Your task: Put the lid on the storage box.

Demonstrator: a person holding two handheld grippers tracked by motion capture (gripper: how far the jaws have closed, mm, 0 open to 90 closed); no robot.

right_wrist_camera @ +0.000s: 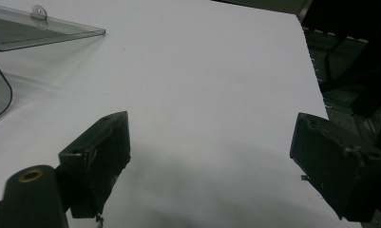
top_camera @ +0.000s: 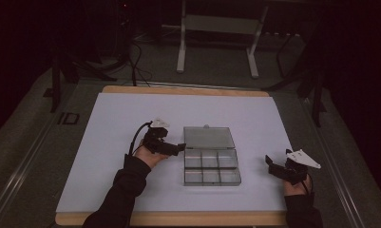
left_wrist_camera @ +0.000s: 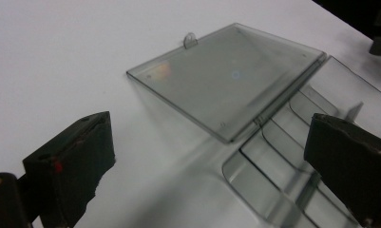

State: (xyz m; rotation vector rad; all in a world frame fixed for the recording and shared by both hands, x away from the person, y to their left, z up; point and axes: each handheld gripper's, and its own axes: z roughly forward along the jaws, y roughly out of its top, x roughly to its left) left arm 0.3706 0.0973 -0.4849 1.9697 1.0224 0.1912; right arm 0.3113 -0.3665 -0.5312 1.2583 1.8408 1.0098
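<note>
Nearest me, my right gripper (top_camera: 273, 166) hovers over bare white sheet (top_camera: 131, 190) near the right edge, jaws spread wide, holding nothing, well apart from the box. My left gripper (top_camera: 176, 148) sits just beside the clear compartment box (top_camera: 212, 168), jaws wide and empty, one over its near corner. Beyond, the open lid (top_camera: 208, 137) lies flat, with free sheet past its far edge.
</note>
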